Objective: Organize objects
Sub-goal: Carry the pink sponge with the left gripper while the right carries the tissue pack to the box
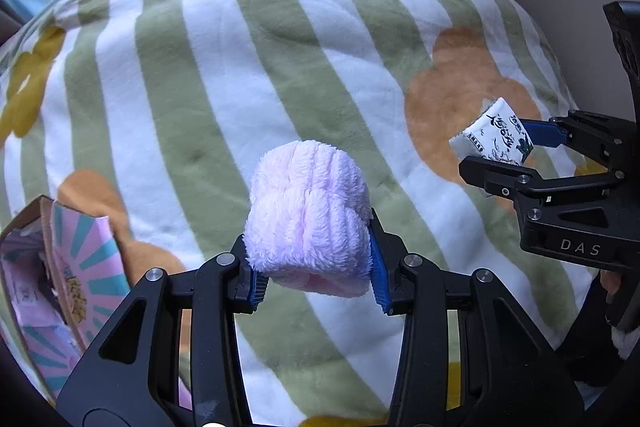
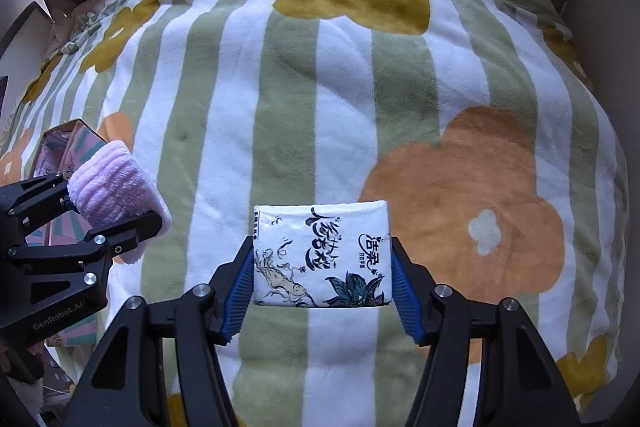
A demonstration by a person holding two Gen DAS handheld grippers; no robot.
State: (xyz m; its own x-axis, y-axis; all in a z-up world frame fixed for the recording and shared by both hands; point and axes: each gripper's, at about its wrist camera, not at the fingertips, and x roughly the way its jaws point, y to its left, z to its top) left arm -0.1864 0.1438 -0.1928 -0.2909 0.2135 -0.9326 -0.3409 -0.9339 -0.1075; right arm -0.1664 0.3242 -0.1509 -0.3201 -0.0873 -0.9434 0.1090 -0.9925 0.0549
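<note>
left gripper point(image 1: 316, 267) pinching pink towel roll point(image 1: 308, 211); right gripper point(image 2: 322, 291) clamping tissue pack point(image 2: 322, 255); both lifted off blanket point(image 2: 340, 107), likely bound for box point(image 1: 60, 267) at its left edge

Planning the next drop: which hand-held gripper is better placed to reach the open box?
Left, probably. The left hand-held gripper, holding the pink towel, sits beside the open box; the right is farther away.

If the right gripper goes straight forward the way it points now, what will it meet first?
Probably only the striped flower blanket. The right gripper, shut on the tissue pack, has no other object ahead of it in its wrist view, though depth is hard to judge.
</note>
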